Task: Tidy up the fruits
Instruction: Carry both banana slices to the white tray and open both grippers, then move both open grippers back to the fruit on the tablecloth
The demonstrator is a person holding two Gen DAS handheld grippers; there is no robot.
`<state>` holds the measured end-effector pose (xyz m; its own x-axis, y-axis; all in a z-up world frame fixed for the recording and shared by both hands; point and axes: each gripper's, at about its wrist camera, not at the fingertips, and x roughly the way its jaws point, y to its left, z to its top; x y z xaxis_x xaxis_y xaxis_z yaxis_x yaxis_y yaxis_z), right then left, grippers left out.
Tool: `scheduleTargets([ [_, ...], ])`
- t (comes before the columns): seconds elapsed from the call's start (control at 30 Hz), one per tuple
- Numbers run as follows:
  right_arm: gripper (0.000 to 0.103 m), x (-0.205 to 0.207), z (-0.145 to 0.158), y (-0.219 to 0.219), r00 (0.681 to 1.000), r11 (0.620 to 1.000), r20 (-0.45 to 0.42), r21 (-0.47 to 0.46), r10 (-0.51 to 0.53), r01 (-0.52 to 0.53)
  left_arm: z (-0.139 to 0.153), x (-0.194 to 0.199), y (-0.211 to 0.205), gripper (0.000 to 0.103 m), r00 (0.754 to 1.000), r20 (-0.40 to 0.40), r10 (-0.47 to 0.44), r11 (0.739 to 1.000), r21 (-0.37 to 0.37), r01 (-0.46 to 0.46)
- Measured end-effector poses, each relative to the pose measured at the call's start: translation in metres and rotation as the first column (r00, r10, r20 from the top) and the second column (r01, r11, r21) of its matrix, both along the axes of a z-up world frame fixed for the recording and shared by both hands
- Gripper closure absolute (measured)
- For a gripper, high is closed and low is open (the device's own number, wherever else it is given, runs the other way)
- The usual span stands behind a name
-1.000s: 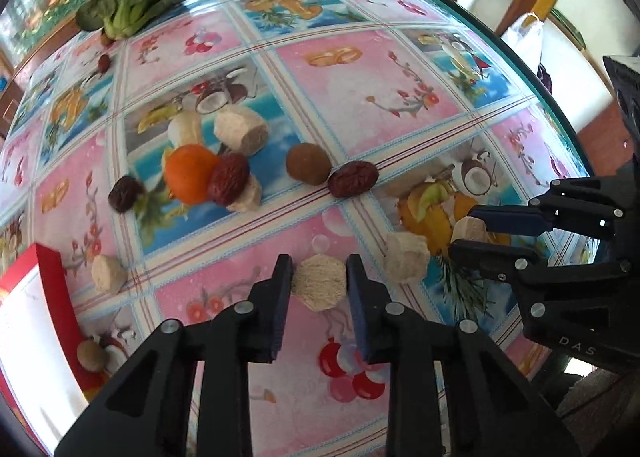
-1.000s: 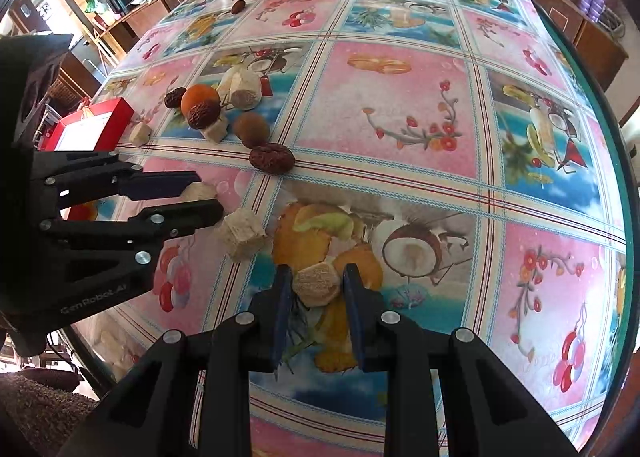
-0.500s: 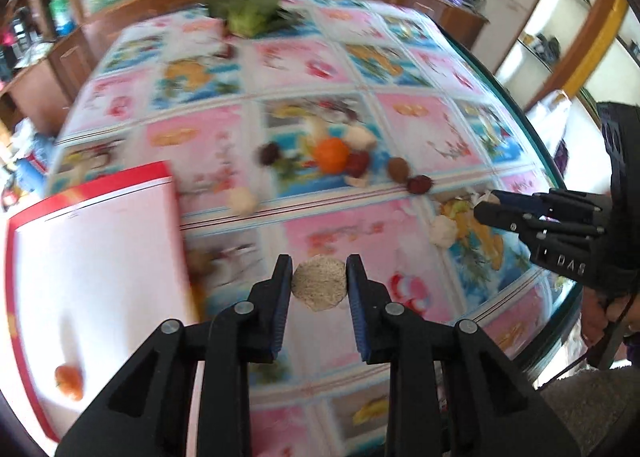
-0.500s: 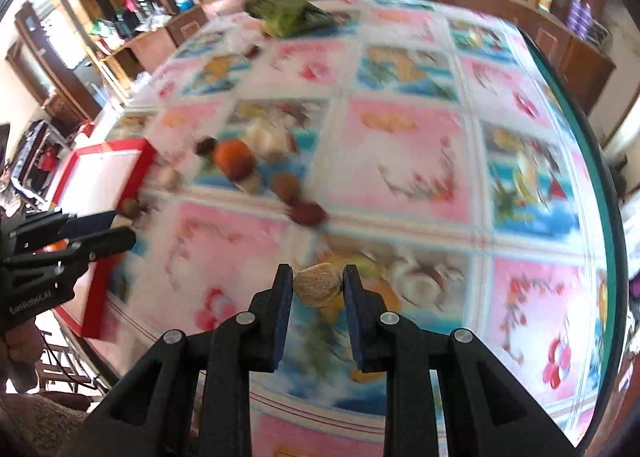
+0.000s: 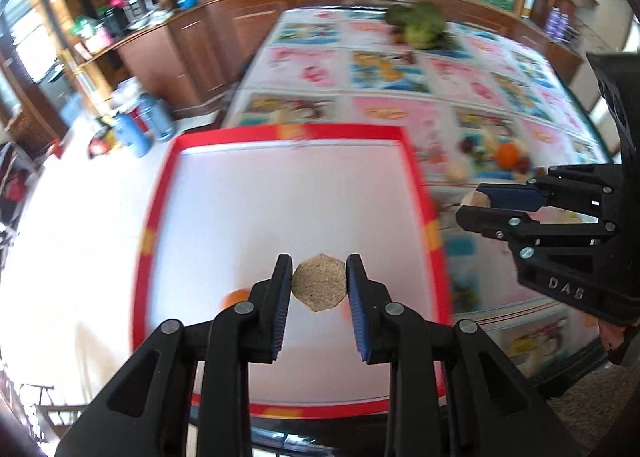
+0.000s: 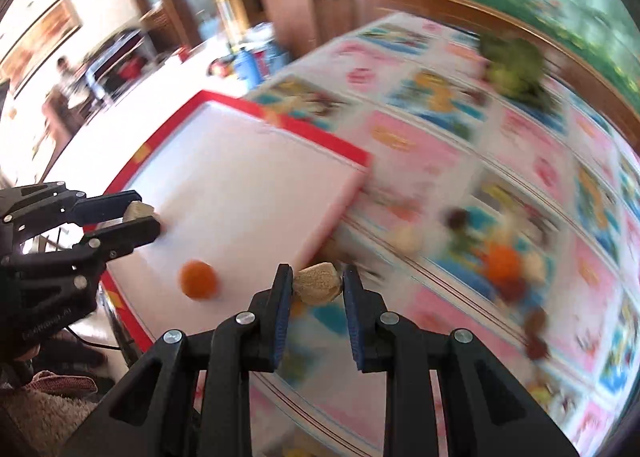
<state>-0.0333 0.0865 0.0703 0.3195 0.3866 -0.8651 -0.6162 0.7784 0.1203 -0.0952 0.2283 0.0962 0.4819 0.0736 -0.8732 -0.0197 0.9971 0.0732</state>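
Left wrist view: the left gripper pinches a pale, rough-cut fruit chunk between its blue pads, directly above the white floor of the red-rimmed tray; a small orange fruit peeks out just left of the left jaw, lying in the tray; off to the right, the right gripper shows side-on, its jaws nipping a second pale chunk beyond the tray's right rim; raised letters on its black body read "DAS" (the only crisp writing here). Right wrist view: that second chunk sits clamped between the jaws, hanging just past the tray's near corner, over the fruit-patterned tablecloth; the orange fruit lies in the tray left of the jaws; lettering on the left gripper's body is too blurred to read; loose fruits lie smeared by motion blur to the right of the jaws.
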Motion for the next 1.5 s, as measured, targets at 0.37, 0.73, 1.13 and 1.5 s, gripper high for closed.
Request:
scheduleTargets([
  [0.37,0.079,-0.002,-0.015,0.081,0.991,0.989,-0.034,-0.068,0.132,-0.134,-0.024,-0.01,0.048,0.074,0.989,-0.048,0.138,0.99,0.017,-0.137],
  [0.73,0.078,0.005,-0.033,0.085,0.993,0.987,-0.09,-0.129,0.083,-0.094,-0.034,-0.001,0.049,0.073,0.986,-0.049,0.157,0.986,0.057,-0.154],
  [1.13,0.075,0.007,-0.007,0.051,1.0,0.999,-0.017,-0.052,0.004,-0.005,-0.024,0.012,0.032,0.053,0.993,-0.031,0.114,0.99,0.088,-0.111],
  [1.5,0.075,0.015,0.007,-0.019,0.979,0.979,-0.019,0.002,-0.203,0.203,-0.011,0.03,-0.011,0.049,1.0,0.001,-0.001,0.996,0.094,0.001],
])
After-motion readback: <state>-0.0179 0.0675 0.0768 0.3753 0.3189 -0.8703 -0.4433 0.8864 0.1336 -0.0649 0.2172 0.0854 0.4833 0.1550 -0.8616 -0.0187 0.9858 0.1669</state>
